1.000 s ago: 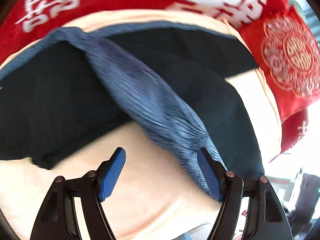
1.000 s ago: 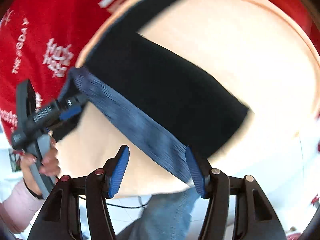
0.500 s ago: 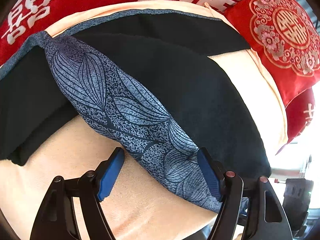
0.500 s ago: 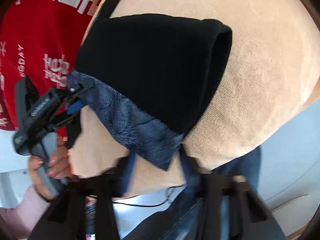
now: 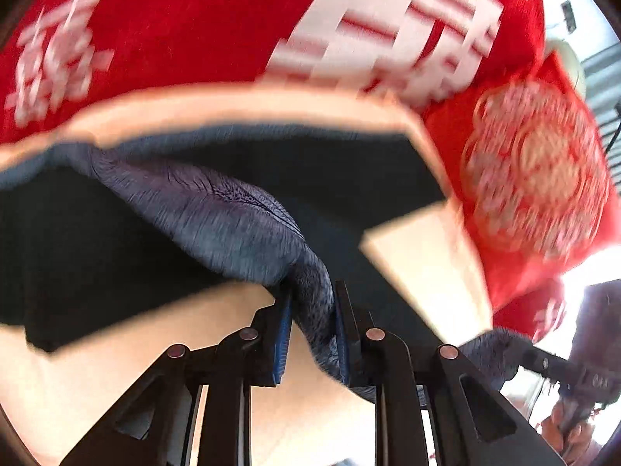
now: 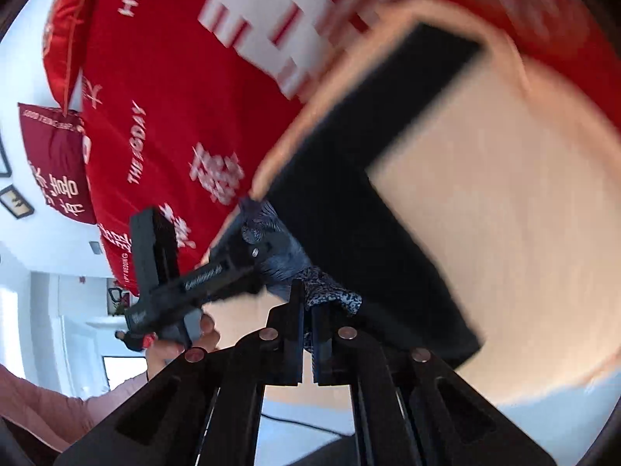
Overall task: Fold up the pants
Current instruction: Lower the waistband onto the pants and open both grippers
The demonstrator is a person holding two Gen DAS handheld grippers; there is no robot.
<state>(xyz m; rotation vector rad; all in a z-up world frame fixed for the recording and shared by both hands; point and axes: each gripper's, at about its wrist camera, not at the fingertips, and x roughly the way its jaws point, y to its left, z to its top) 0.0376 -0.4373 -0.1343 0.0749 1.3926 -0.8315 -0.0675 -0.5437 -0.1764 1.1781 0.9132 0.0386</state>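
Observation:
The pants (image 5: 217,221) are dark, with a blue-grey leaf-patterned band, and lie on a peach pad (image 5: 97,369). My left gripper (image 5: 310,303) is shut on a bunched part of the patterned band. In the right wrist view my right gripper (image 6: 307,303) is shut on the patterned band (image 6: 330,291) at the edge of the black cloth (image 6: 349,202). The left gripper (image 6: 217,272) shows there, close to the left, gripping the same band. The right gripper (image 5: 543,357) shows at the lower right of the left wrist view. Both views are blurred.
A red blanket with white characters (image 5: 194,27) lies behind the peach pad. A red embroidered cushion (image 5: 531,171) stands at the right. The pad's near edge (image 6: 543,384) drops off to the floor below.
Both grippers have closed from open onto the patterned band. The band is now bunched and lifted between them, and the two grippers have come closer together.

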